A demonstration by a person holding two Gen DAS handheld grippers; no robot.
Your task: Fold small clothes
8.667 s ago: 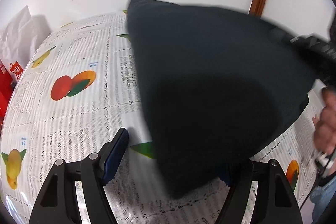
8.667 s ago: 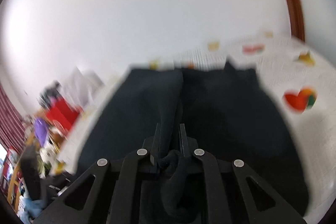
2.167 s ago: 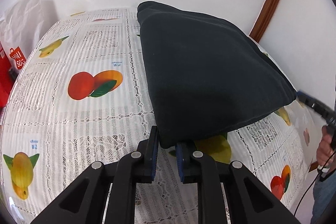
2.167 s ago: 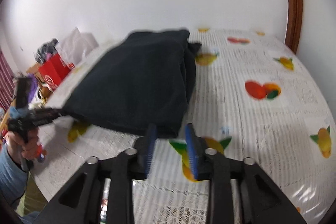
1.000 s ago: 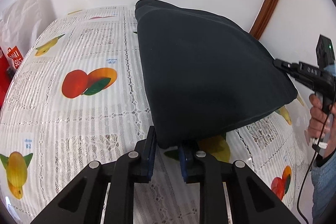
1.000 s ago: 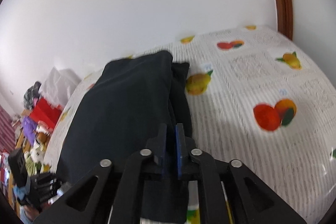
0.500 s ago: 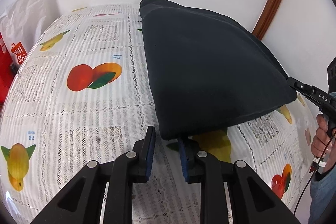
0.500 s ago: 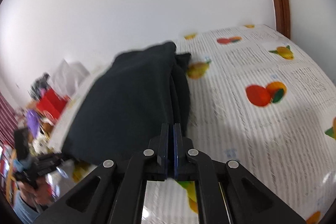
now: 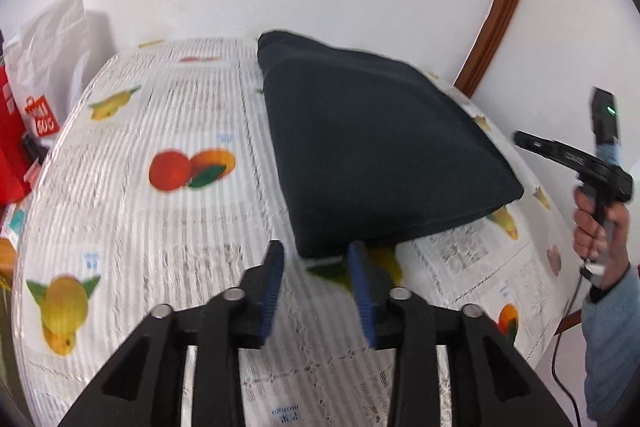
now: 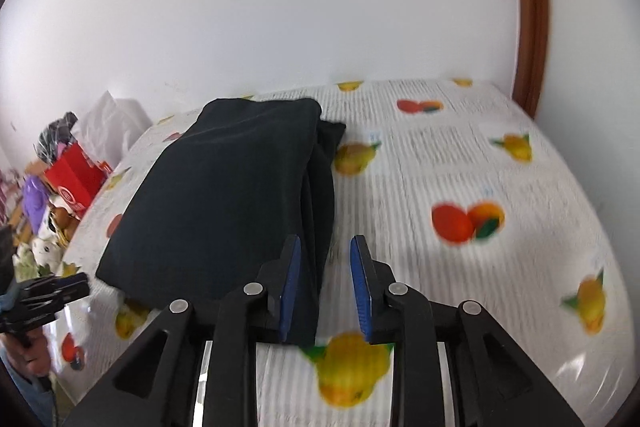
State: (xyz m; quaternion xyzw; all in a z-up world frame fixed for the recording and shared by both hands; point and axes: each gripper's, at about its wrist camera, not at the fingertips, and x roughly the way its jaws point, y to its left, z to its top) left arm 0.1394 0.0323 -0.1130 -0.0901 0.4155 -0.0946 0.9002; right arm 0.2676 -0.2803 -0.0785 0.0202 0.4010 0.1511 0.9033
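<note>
A folded dark navy garment (image 9: 372,151) lies flat on the fruit-print tablecloth (image 9: 160,227). It also shows in the right wrist view (image 10: 228,199). My left gripper (image 9: 318,269) is open and empty, its blue pads just in front of the garment's near corner. My right gripper (image 10: 324,279) is open and empty, held over the cloth's near right edge; its left pad overlaps the folded layers in view. The right gripper also shows at the right of the left wrist view (image 9: 560,157), clear of the garment.
A white wall and a brown wooden door frame (image 9: 500,7) stand behind the table. A white bag (image 9: 48,55) and red boxes (image 10: 76,175) sit past the table's left side. The table edge (image 9: 560,323) drops off near my right hand.
Both grippers have opened and let go of the garment. It now rests folded on the table. Both grippers have drawn back a little from its edges.
</note>
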